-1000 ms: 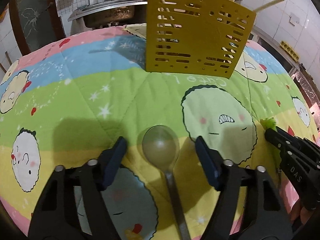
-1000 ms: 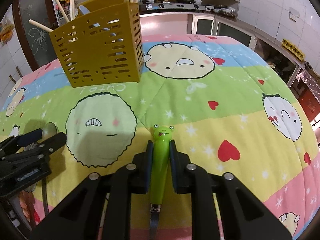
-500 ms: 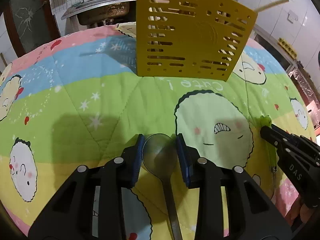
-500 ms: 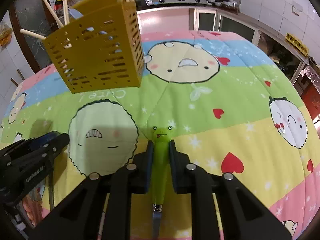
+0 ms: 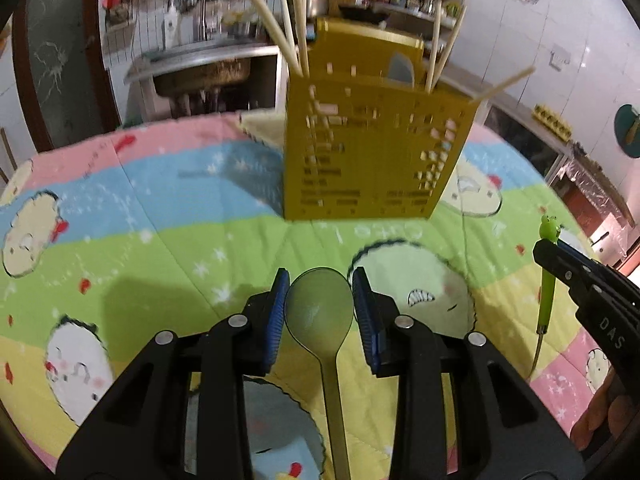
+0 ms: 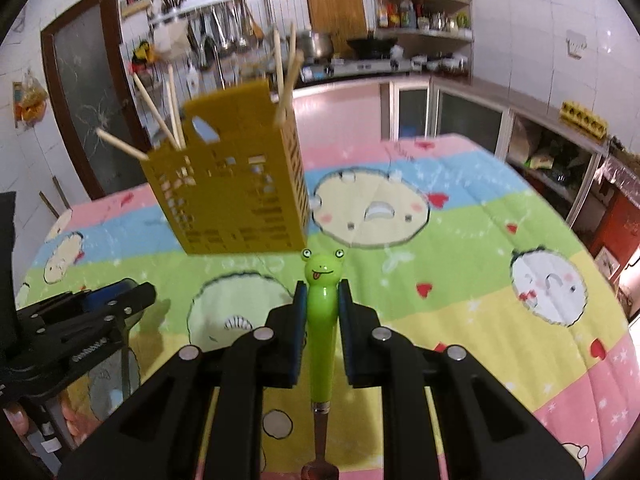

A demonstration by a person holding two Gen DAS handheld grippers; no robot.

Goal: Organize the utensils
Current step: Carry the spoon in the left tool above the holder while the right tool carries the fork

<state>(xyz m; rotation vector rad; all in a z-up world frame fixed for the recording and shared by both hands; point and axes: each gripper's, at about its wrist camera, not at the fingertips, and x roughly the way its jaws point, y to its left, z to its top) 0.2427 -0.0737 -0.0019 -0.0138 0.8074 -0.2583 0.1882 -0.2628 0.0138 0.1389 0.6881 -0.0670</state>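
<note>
Since a second ago the left gripper [image 5: 319, 312] has closed its blue pads from wide apart onto the bowl of the plain grey metal spoon [image 5: 320, 316], and both tools have come up off the bright cartoon-printed quilt [image 5: 160, 240] that covers the table. The right gripper [image 6: 322, 312] stays clamped on the glossy green frog-headed handle of a small utensil [image 6: 321, 320], its metal stem hanging below the pads. So both pickups look done, and what remains is the carry to the yellow slotted plastic utensil holder [image 5: 372, 148], which stands upright further back on the quilt with wooden chopsticks [image 5: 298, 40] leaning out of it. The quilt between the grippers and the holder is bare, so the approach is free; the two grippers sit near each other, side by side. The splayed chopsticks crowd the holder's rim, so each utensil probably needs to drop into a gap between them
</note>
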